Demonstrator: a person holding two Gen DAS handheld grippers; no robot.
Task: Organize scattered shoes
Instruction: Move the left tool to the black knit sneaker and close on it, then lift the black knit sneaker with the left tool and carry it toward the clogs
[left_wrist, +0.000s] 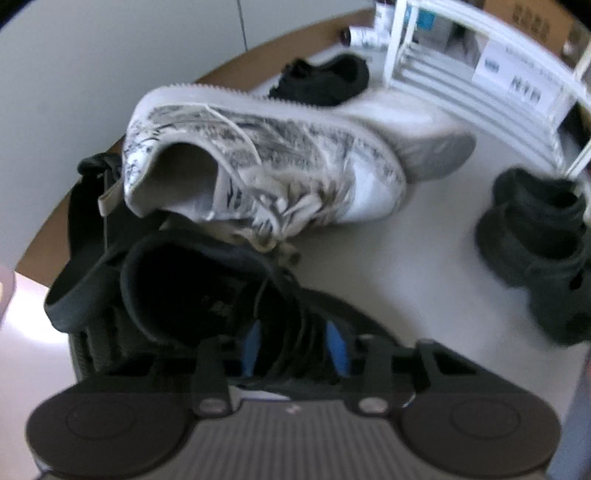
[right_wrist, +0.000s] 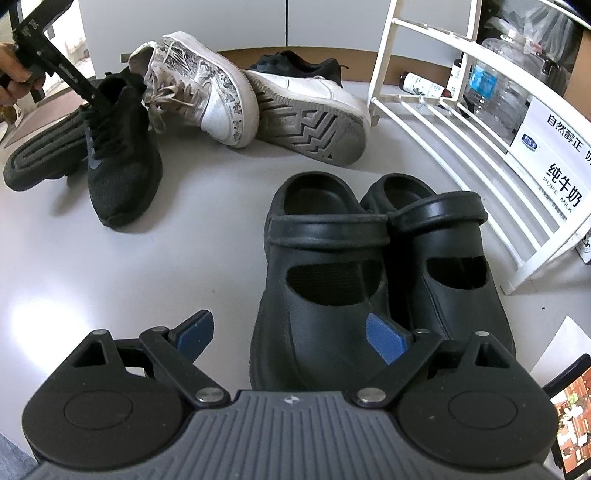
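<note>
my left claw (left_wrist: 295, 354) pinched on the laces of the black sneaker (right_wrist: 118, 162) on the grey floor (right_wrist: 184, 229), grip looks firm but view's blurry, my right claw (right_wrist: 291, 336) spread wide over the black clogs (right_wrist: 325, 258), white sneaker (right_wrist: 199, 88) just behind

Left view motion-blurred; right sharp, floor glare.

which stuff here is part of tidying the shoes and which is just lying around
Job: black sneaker clamped in left gripper, patterned white sneaker, white sneaker on its side, black clogs, white rack.
Lying about: water bottle, milk carton.
</note>
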